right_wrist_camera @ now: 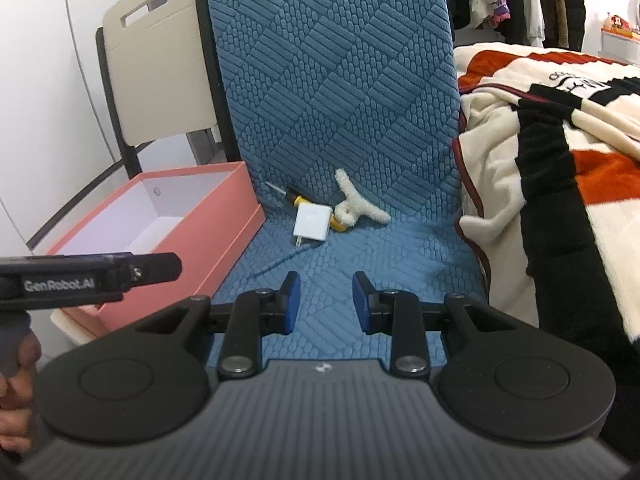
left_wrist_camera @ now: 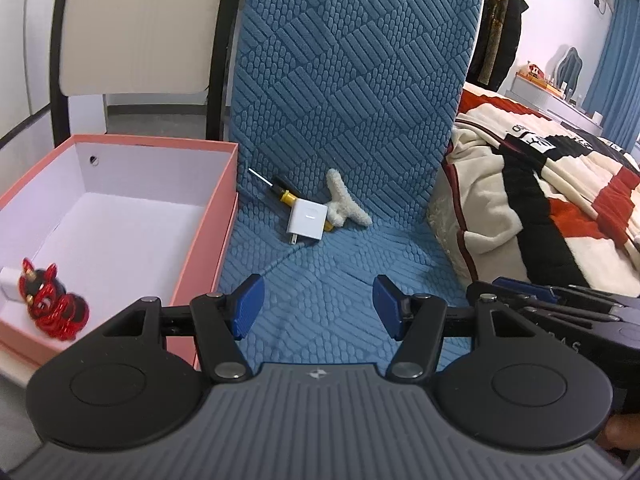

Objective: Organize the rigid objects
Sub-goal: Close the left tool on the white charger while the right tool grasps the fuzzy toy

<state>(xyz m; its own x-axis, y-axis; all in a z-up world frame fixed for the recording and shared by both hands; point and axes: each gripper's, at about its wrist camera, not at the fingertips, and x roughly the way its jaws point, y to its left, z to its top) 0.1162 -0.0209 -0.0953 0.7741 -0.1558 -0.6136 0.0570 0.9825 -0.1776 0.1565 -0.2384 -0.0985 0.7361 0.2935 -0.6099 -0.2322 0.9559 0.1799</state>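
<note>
Both the left tongs (left_wrist_camera: pixel 318 306) and the right tongs (right_wrist_camera: pixel 326 303) stand apart with nothing between their blue pads, and they point down toward the little heap on the blue cushioned seat (left_wrist_camera: pixel 344 280), probably to pick up the next hard item. There the white charger plug (left_wrist_camera: pixel 309 217) lies on top of the yellow-and-black screwdriver (left_wrist_camera: pixel 280 192), just beside a fluffy white soft piece (left_wrist_camera: pixel 344 204) that seems not to belong with the rigid things. The pink box (left_wrist_camera: pixel 200 240) stands close at the seat's left edge, so the way is short, and it already holds a red and black figure (left_wrist_camera: pixel 52 300) and a small white object (left_wrist_camera: pixel 8 280).
</note>
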